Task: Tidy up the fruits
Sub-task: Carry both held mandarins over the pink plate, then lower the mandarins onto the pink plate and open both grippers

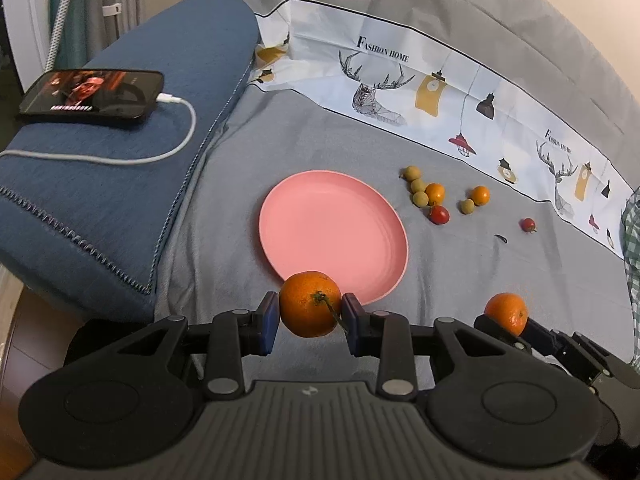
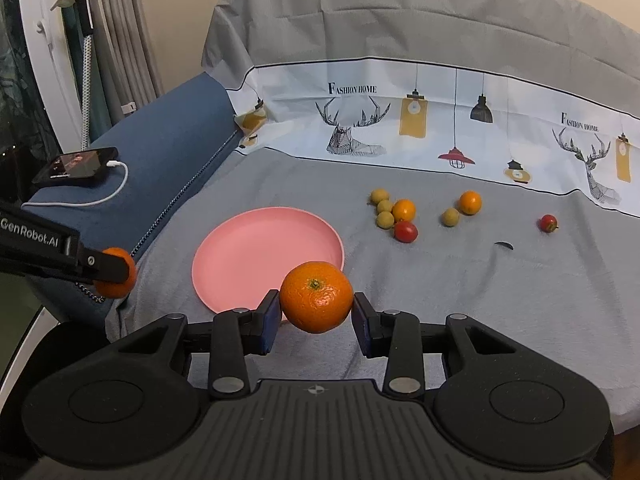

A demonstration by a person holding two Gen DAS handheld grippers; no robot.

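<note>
My left gripper (image 1: pixel 310 314) is shut on a mandarin with a green stalk (image 1: pixel 310 304), held above the near rim of the pink plate (image 1: pixel 328 228). My right gripper (image 2: pixel 316 312) is shut on a second mandarin (image 2: pixel 316 296), also near the plate (image 2: pixel 260 256). Each view shows the other gripper with its fruit: the right one's mandarin (image 1: pixel 506 312) at lower right, the left one's mandarin (image 2: pixel 118 276) at left. Beyond the plate lie small fruits: pale longans (image 2: pixel 384 212), two kumquats (image 2: pixel 404 210) (image 2: pixel 470 202) and two cherry tomatoes (image 2: pixel 406 231) (image 2: pixel 549 223).
A grey cloth (image 2: pixel 480 288) with a printed white band covers the surface and the raised back. To the left stands a blue cushion (image 1: pixel 100 208) with a phone (image 1: pixel 94 94) on a white charging cable. A small dark scrap (image 2: pixel 503 244) lies near the far tomato.
</note>
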